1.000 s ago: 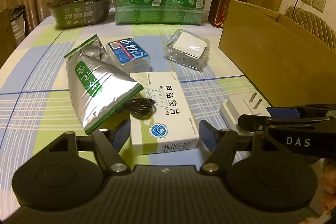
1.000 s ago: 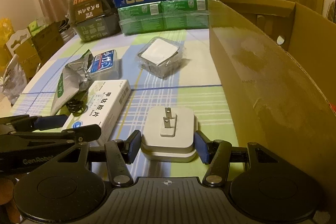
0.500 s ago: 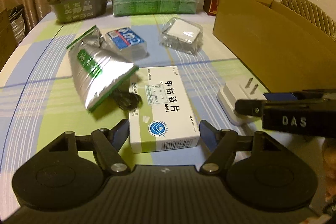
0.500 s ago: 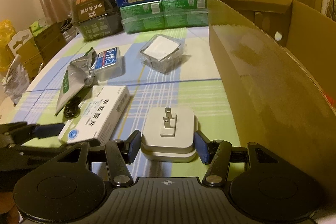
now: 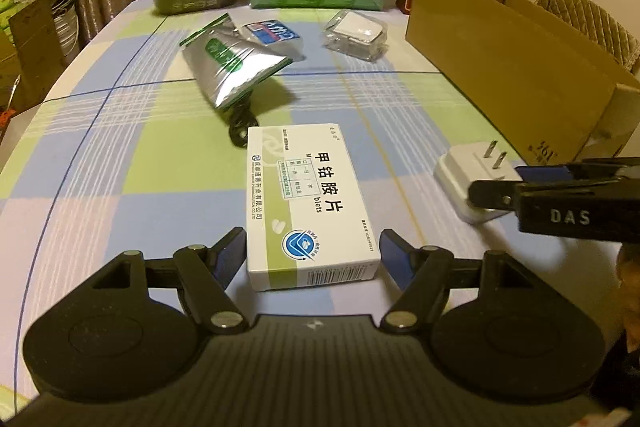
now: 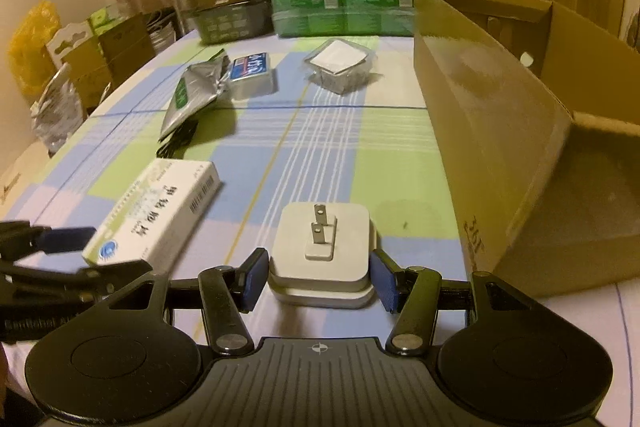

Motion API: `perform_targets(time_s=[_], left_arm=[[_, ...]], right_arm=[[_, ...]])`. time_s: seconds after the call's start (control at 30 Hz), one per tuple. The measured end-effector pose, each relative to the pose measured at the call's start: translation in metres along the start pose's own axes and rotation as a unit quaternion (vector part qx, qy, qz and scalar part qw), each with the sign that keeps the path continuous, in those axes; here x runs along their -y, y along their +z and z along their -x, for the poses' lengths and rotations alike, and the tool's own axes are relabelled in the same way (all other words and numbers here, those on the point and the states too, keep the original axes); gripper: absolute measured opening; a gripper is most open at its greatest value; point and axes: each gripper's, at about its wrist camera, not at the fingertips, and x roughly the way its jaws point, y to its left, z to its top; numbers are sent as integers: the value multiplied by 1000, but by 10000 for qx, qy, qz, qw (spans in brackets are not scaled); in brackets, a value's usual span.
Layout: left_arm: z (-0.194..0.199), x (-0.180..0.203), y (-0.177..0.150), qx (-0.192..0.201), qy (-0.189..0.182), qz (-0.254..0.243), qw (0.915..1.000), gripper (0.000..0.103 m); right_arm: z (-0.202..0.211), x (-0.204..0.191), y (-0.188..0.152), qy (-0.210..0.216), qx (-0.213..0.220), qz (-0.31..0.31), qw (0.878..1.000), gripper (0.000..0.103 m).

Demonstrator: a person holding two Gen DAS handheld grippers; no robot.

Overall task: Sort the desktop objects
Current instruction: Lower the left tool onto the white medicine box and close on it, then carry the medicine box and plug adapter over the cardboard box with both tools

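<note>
At lower centre, our left gripper (image 5: 312,251) brackets the medicine box (image 5: 308,203), jaws apart. Our right gripper (image 6: 318,277) brackets the plug adapter (image 6: 324,247), likewise unclamped. Closing off-centre could twist either item away from the cardboard box (image 6: 500,107).

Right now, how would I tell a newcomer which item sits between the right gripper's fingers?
Start at the big open cardboard box on the right side of the checked tablecloth. Just off its near corner, between the right gripper fingers, lies a white square plug adapter. Its two upturned metal prongs set it apart from the printed medicine box beside it.
</note>
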Motion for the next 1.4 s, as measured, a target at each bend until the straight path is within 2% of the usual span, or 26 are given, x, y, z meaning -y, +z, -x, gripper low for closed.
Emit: perform_targets(time_s=[0.1,0.17,0.57,0.63,1.27,1.4], left_arm=[[0,-1,1,65,48,-6,10000,69],[2,-2,3,155,32,79,9998,69],[-11,-7,8,214,-50,435,9988,73],[-15,-5,10,198,-2,402,9990,73],[-41,8,15,80,247,110,9996,72],[-42,10,15,65,326,24,9994,68]], right_arm=[[-2,-6,-3,-6,16,243,9997,67],[-4,-8,-4,-39,38,265,9996,70],[-25,-8,-7,-261,-30,352,9990,70],[-25,-8,-7,-297,-4,338,9990,64],[-24,-5,-5,-312,28,197,9993,63],[-24,-6,-5,-314,29,205,9993,63]])
